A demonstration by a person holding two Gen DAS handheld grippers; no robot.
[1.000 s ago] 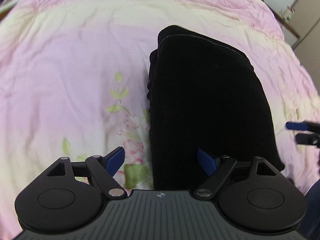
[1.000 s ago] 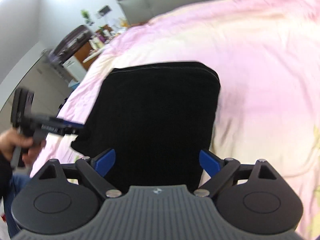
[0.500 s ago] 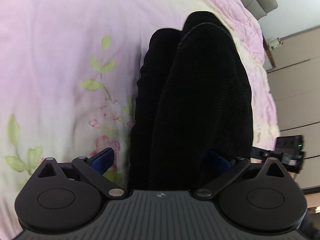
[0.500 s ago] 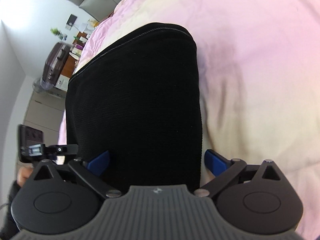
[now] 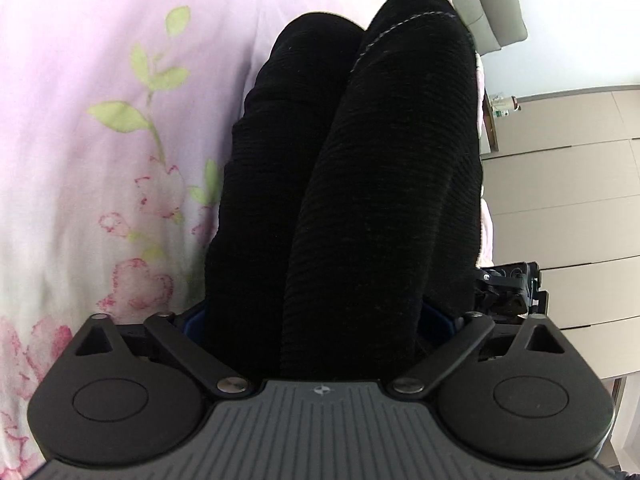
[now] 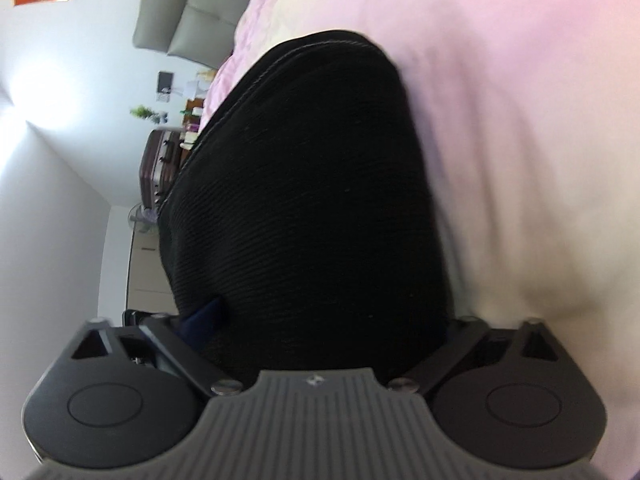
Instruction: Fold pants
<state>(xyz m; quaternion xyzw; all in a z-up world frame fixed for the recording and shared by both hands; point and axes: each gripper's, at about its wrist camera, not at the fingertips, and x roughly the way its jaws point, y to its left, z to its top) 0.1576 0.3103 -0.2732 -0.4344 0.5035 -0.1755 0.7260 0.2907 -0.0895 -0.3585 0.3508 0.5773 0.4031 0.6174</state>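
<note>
Black folded pants [image 5: 380,160] lie as a thick stack on a pink flowered bedspread [image 5: 100,80]. My left gripper [image 5: 316,318] is turned on its side at the stack's near end. Its jaws stand wide with the layers filling the gap, and only slivers of its blue pads [image 5: 436,316] show. In the right wrist view the same pants [image 6: 312,180] fill the space between the jaws of my right gripper [image 6: 324,320], which are closing. One blue pad [image 6: 206,314] touches the fabric and the other is hidden behind it.
The right gripper's black body [image 5: 512,292] shows past the stack's right side. Beige cupboard fronts [image 5: 568,200] and a grey headboard [image 5: 492,0] stand beyond the bed. A dark red suitcase [image 6: 158,172] and cluttered furniture stand by the bed's far side.
Both grippers have come down to the bed and rolled onto their sides. The pants' near end has passed between both pairs of jaws. The left jaws stand wider than a second ago.
</note>
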